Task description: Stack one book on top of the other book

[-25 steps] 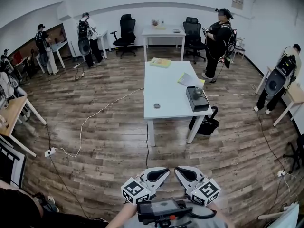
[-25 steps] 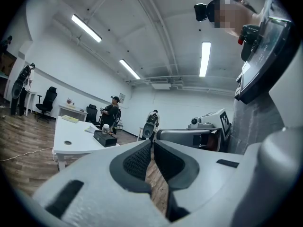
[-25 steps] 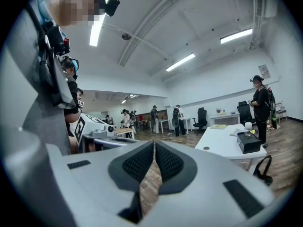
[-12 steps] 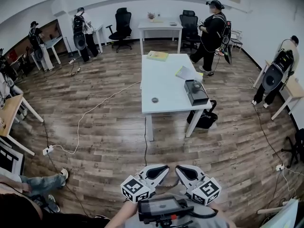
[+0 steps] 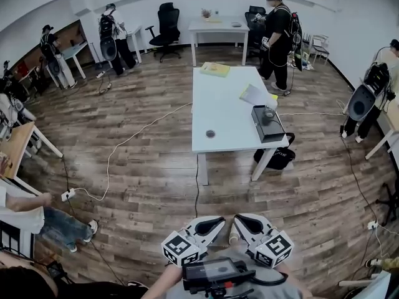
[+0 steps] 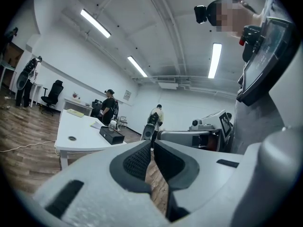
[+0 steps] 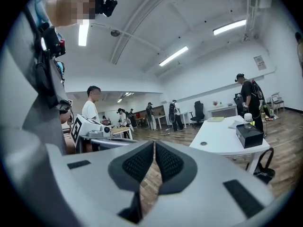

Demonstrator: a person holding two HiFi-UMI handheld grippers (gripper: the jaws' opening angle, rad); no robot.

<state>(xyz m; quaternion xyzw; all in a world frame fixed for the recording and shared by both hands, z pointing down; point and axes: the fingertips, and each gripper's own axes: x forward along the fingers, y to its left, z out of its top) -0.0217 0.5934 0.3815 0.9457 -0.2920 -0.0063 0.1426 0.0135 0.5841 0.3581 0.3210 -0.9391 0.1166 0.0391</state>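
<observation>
Across the wood floor stands a white table (image 5: 227, 120). A yellow-green book (image 5: 215, 69) lies at its far end, also in the left gripper view (image 6: 75, 112). A pale book or sheaf of paper (image 5: 254, 94) lies near the right edge. My left gripper (image 5: 215, 223) and right gripper (image 5: 242, 223) are held close to my body at the bottom of the head view, far from the table. Their tips face each other. Both are shut and hold nothing. The left gripper (image 6: 152, 143) and right gripper (image 7: 154, 145) show their pads pressed together.
A black box (image 5: 268, 123), a bottle (image 5: 271, 103) and a small round dark thing (image 5: 211, 133) also sit on the table. A black bag (image 5: 274, 157) lies under its right side. A white cable (image 5: 124, 145) crosses the floor to a power strip (image 5: 68, 195). Several people stand around.
The table has drifted slightly right and looms a little larger in the head view. A person's legs have come in at the lower left. Both grippers stay shut together.
</observation>
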